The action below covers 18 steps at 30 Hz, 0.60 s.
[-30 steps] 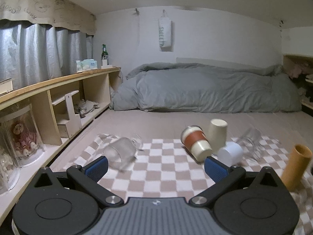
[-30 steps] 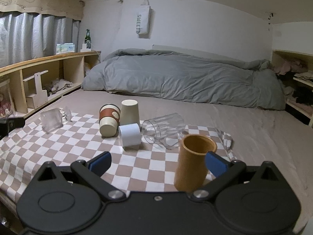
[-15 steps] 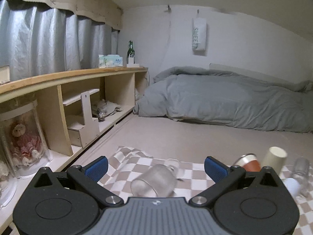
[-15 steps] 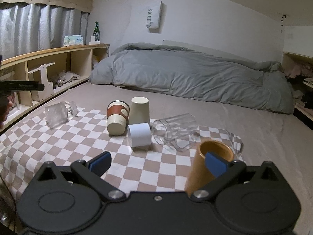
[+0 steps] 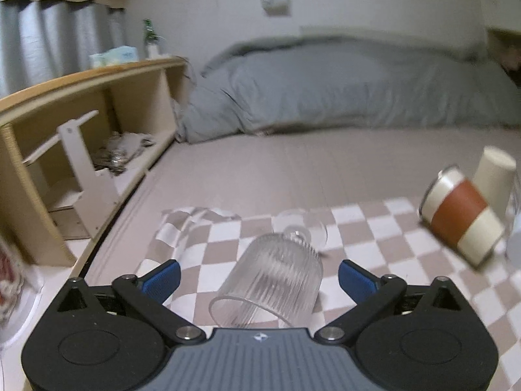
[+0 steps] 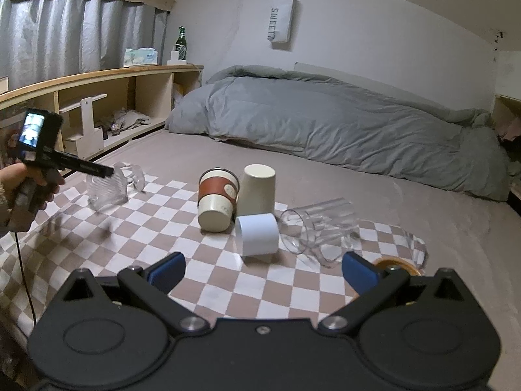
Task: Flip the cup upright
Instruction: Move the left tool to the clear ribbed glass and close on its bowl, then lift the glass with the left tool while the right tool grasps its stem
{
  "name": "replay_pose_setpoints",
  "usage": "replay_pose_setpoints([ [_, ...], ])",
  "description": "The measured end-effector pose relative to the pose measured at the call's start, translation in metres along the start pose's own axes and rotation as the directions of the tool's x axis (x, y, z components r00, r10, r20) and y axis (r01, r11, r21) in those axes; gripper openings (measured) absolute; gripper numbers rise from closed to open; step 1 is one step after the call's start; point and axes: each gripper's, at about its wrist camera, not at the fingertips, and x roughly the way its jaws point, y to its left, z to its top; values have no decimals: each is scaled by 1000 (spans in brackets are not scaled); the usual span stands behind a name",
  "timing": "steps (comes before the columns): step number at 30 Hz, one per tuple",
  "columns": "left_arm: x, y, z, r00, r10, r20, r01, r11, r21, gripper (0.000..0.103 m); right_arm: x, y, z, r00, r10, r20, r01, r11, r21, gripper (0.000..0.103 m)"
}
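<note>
Plainly, the ribbed glass cup (image 5: 276, 280) lies on its side on the checkered cloth (image 5: 374, 228), its open mouth facing the left tool (image 5: 257, 278) and its foot pointing away toward the bed. The left tool is spread wide, a blue pad on either side of the cup and neither touching it, so nothing is gripped. The right tool (image 6: 263, 268) is likewise released, hanging over the near edge of the cloth with a brown cup (image 6: 395, 265) just behind its right finger. Being glass, the ribbed cup is likely stiff, fairly heavy for its size and breakable; it may roll on the soft cloth, though the ribs should give the pads some bite. The soundest hold seems to be across the middle of the body, well back from the thin rim, closing gently. A striped paper cup (image 5: 462, 221), a cream cup (image 5: 495, 179) and a clear tumbler (image 6: 317, 229) lie well to the right, out of the way.
</note>
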Motion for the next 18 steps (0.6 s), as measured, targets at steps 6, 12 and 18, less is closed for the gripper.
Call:
replay_pose_setpoints([
  [6,13,-2,-9,999,-19,-47,21,999,46,82,13,1,6,1000,19,-18,-19,1000,-5,103],
  [12,8,-6,-14,999,14,-35,-12,998,63,74,22,1,10,998,46,-43,-45,999,26,103],
  [18,-3,-21,-17,998,45,-32,-41,995,96,69,19,2,10,998,55,-40,-53,998,40,103],
])
